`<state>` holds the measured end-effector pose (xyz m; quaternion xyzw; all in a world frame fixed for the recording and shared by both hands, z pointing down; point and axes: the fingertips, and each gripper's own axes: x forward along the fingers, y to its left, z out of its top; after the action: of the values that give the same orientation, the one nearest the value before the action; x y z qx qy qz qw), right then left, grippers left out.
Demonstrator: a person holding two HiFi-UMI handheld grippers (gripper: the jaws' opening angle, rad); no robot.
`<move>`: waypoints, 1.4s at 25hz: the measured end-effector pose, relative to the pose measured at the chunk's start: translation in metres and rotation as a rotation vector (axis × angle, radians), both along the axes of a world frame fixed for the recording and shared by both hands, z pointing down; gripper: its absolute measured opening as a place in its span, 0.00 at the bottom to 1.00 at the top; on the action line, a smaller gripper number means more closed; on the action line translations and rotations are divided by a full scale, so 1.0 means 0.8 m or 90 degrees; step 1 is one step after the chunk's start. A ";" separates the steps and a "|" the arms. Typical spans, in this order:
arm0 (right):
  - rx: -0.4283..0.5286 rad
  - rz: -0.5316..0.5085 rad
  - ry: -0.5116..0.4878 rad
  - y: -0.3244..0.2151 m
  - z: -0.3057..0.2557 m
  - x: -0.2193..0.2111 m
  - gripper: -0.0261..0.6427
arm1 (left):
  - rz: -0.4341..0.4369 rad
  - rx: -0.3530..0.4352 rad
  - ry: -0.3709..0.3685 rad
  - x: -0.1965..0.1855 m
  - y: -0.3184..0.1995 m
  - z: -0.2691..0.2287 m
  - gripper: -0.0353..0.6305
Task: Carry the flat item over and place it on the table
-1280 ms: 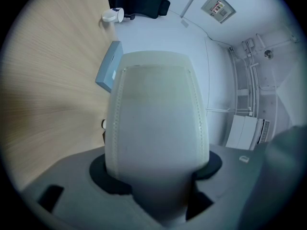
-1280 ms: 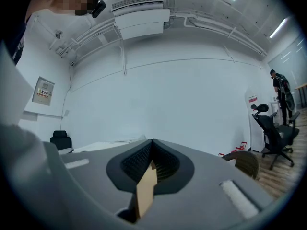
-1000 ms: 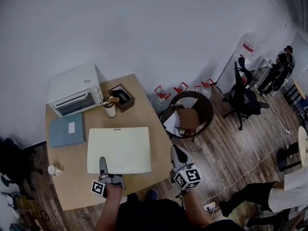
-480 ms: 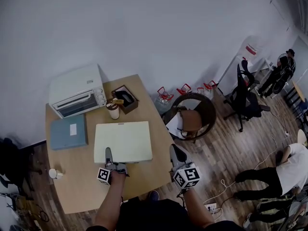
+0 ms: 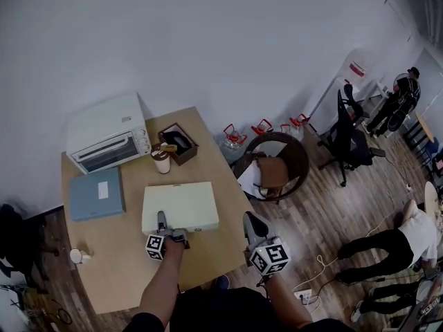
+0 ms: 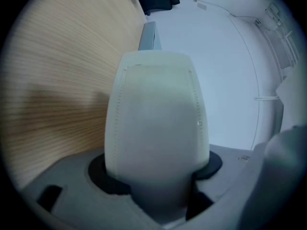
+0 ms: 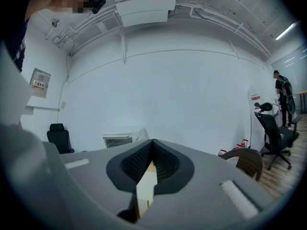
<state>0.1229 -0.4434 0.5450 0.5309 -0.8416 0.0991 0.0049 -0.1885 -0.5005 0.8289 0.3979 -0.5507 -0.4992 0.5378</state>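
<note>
**Cream flat item clamped by the left tool over the counter**

The wooden counter (image 5: 121,272) filled the left half of the head view, set against a pale wall. To its right stood a round wicker chair (image 5: 280,159) on the plank floor, with a black office chair (image 5: 354,138) farther right.

A white toaster oven (image 5: 107,135) sat at the counter's far left corner. Near the counter's middle was the flat item (image 5: 181,206), a cream rectangular case with stitched edges, lying level. Whether it rested fully on the wood or hung just above it could not be told. A blue folder (image 5: 97,194) lay to its left, apart from it. A small brown box (image 5: 177,142) and a mug (image 5: 160,162) stood just beyond its far edge, and a small white cup (image 5: 77,256) stood near the counter's near left edge.

The left tool (image 5: 163,221) was clenched on the near edge of the flat item, which ran out between its jaws in the left gripper view (image 6: 156,114). The right tool (image 5: 249,220) was off the counter's right edge, clenched on nothing, its jaw tips together.
</note>
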 end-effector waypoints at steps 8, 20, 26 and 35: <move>-0.030 -0.001 -0.019 0.004 0.008 -0.007 0.06 | 0.006 -0.024 -0.024 -0.013 -0.021 0.012 0.53; -0.041 -0.015 -0.032 0.011 0.014 -0.016 0.06 | 0.015 -0.374 -0.038 -0.022 0.036 0.054 0.83; -0.039 -0.007 -0.043 0.006 0.012 -0.008 0.06 | -0.004 -0.391 -0.050 -0.034 0.068 0.038 0.88; 0.001 -0.017 -0.041 -0.015 -0.018 -0.013 0.06 | -0.018 0.040 -0.037 -0.061 -0.015 -0.160 0.77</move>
<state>0.1122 -0.4552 0.5307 0.5160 -0.8485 0.1155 -0.0214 -0.2375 -0.5128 0.7005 0.4207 -0.5558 -0.5120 0.5019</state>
